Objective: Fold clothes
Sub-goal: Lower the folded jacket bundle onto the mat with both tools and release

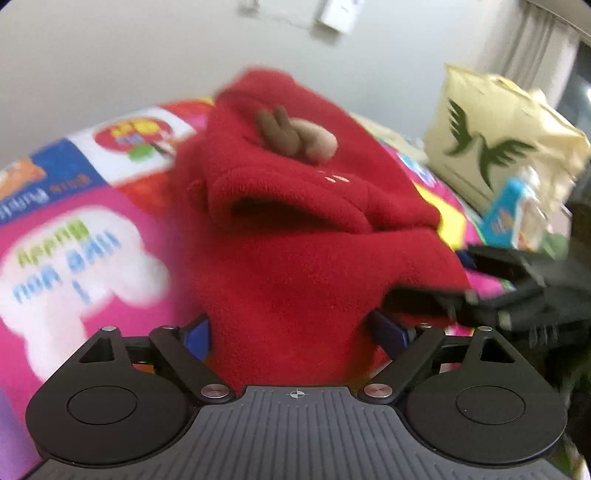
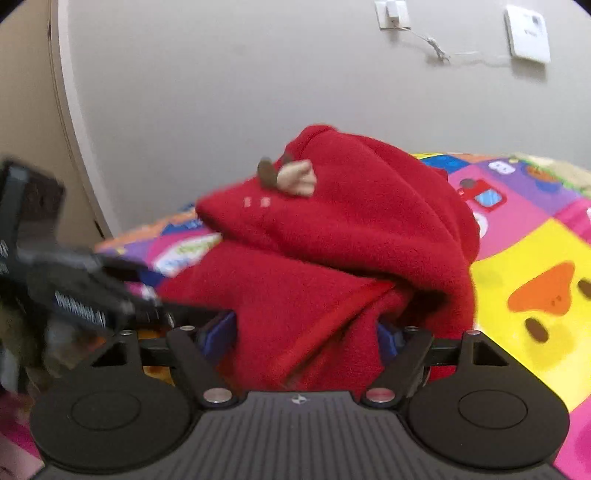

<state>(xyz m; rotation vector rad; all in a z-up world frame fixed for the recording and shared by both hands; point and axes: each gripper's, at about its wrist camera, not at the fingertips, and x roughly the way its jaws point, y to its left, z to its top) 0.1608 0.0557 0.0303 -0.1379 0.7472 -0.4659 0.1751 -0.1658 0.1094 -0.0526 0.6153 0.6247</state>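
Note:
A red fleece garment (image 1: 288,258) with a brown antler trim (image 1: 291,136) is bunched in a thick folded heap on the colourful mat. My left gripper (image 1: 293,328) has its blue pads (image 1: 197,334) pressed against both sides of the heap's near end. In the right wrist view the same garment (image 2: 332,240) fills the right gripper (image 2: 303,336), whose blue pads (image 2: 218,334) also press on the fabric. The two grippers sit side by side: the right one shows blurred at the right (image 1: 517,295), and the left one at the left (image 2: 74,295). The fingertips are buried in cloth.
A bright patchwork play mat (image 1: 74,240) (image 2: 535,258) covers the surface. A cream bag with a green bird print (image 1: 498,140) and a blue packet (image 1: 506,218) stand at the right. Behind is a pale wall with a socket (image 2: 391,14) and a white box (image 2: 528,33).

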